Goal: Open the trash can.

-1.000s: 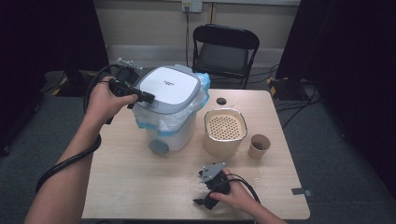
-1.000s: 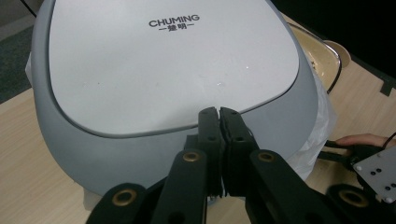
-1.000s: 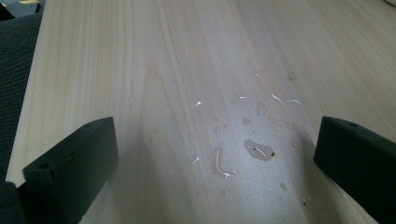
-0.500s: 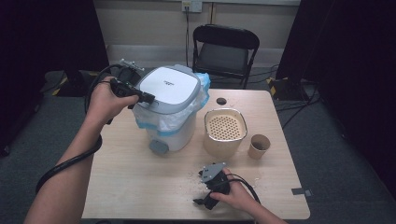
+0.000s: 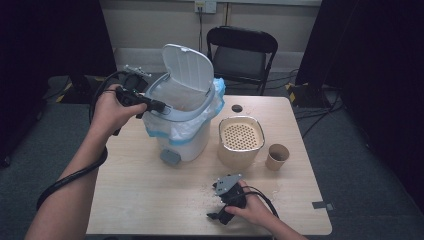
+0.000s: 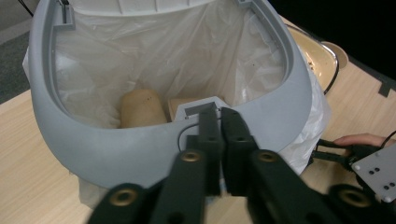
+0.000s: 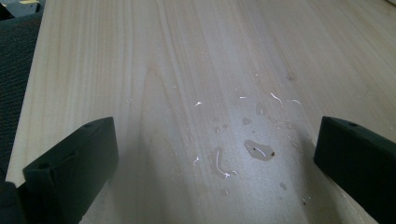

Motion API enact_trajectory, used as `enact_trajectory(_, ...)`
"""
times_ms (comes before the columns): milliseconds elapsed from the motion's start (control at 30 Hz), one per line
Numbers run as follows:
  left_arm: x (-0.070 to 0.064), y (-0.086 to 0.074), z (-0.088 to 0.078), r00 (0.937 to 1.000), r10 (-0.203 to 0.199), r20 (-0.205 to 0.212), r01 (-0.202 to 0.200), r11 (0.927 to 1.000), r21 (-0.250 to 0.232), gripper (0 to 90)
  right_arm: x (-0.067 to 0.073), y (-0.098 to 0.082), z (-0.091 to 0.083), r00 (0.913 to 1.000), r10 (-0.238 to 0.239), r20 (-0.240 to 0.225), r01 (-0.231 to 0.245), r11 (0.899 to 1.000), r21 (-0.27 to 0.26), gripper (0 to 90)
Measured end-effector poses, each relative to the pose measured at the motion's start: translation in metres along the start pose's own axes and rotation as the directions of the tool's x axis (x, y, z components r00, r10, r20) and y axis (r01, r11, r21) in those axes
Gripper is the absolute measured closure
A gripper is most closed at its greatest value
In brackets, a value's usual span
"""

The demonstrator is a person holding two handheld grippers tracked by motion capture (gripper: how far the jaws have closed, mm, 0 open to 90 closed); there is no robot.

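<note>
A white bin (image 5: 182, 135) with a grey rim (image 6: 116, 149) and a clear plastic liner stands at the table's back left. Its lid (image 5: 187, 67) is tipped up and open. My left gripper (image 5: 162, 106) is at the bin's left rim. In the left gripper view its jaws (image 6: 220, 114) are shut with nothing between them, tips against a small grey tab on the rim. Inside the liner lie a tan cup-like piece (image 6: 140, 108) and a cardboard scrap (image 6: 179, 106). My right gripper (image 5: 215, 216) rests near the front edge, jaws (image 7: 215, 140) open over bare wet wood.
A beige pot with a perforated insert (image 5: 241, 140) and a brown paper cup (image 5: 276, 156) stand to the right of the bin. A small dark disc (image 5: 237, 108) lies behind them. Water drops (image 7: 259, 150) lie on the table (image 5: 150, 200). A black chair (image 5: 242, 52) stands beyond.
The bin's lid, closed flat in the earlier frames, has swung up and stands open. Both hands have kept their places.
</note>
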State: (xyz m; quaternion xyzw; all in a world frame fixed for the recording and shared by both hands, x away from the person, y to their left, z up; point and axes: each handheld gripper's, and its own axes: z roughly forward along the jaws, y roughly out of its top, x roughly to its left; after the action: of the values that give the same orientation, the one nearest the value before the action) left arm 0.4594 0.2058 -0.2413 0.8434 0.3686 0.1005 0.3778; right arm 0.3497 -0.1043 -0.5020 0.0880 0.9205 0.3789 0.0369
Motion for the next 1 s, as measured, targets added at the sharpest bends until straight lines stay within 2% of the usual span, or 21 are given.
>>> enact_trajectory(167, -0.003, -0.004, -0.003, 0.9999, 0.006, 0.011, -0.006, 1.0, -0.005, 75.2, 0.0, 0.0, 0.0, 1.0, 0.005, 0.001, -0.005, 1.0, 0.001, 0.0)
enact_trajectory(200, -0.004, -0.007, -0.006, 0.9996, 0.005, 0.028, -0.004, 0.9998, -0.018, 73.5, 0.0, 0.0, 0.0, 1.0, 0.007, 0.001, -0.007, 1.0, 0.0, 0.0)
enact_trajectory(267, -0.004, -0.009, -0.008, 0.9995, 0.003, 0.032, -0.002, 0.9996, -0.028, 72.1, 0.0, 0.0, 0.0, 1.0, 0.006, 0.001, -0.006, 1.0, 0.0, 0.0)
enact_trajectory(300, -0.005, -0.012, -0.011, 0.9991, 0.018, 0.037, -0.016, 0.999, -0.042, 69.0, 0.001, 0.0, 0.0, 1.0, 0.009, 0.001, -0.009, 1.0, 0.001, 0.0)
enact_trajectory(333, -0.006, -0.014, -0.012, 0.9988, 0.03, 0.038, -0.029, 0.9987, -0.041, 67.1, 0.001, 0.0, 0.0, 1.0, 0.009, 0.001, -0.009, 1.0, 0.002, 0.0)
enact_trajectory(433, -0.007, -0.019, -0.012, 0.9988, 0.025, 0.042, -0.023, 0.9987, -0.045, 61.4, 0.0, 0.0, 0.0, 1.0, 0.003, 0.003, -0.003, 1.0, -0.002, 0.0)
enact_trajectory(467, -0.007, -0.021, -0.013, 0.9991, 0.02, 0.037, -0.019, 0.9993, -0.031, 61.4, 0.0, 0.0, 0.0, 1.0, 0.003, 0.003, -0.003, 1.0, -0.002, 0.0)
enact_trajectory(567, -0.009, -0.031, -0.011, 0.9977, 0.054, 0.042, -0.052, 0.9976, -0.046, 54.2, 0.0, 0.0, 0.0, 1.0, 0.004, 0.003, -0.004, 1.0, -0.002, 0.0)
enact_trajectory(733, -0.009, -0.04, -0.01, 0.9973, 0.051, 0.053, -0.048, 0.9979, -0.043, 48.0, 0.0, 0.0, 0.0, 1.0, 0.001, 0.003, -0.001, 1.0, -0.001, 0.0)
enact_trajectory(900, -0.008, -0.051, -0.007, 0.9978, 0.03, 0.06, -0.027, 0.9986, -0.045, 36.5, 0.0, 0.0, 0.0, 1.0, 0.002, 0.003, -0.002, 1.0, -0.001, 0.0)
enact_trajectory(933, -0.008, -0.053, -0.006, 0.9979, 0.023, 0.061, -0.02, 0.9986, -0.048, 36.5, 0.0, 0.0, 0.0, 1.0, 0.002, 0.003, -0.002, 1.0, -0.001, 0.0)
enact_trajectory(1000, -0.009, -0.059, -0.003, 0.9975, 0.022, 0.066, -0.02, 0.9992, -0.035, 32.4, 0.0, 0.0, 0.0, 1.0, 0.003, 0.004, -0.003, 1.0, -0.002, 0.0)
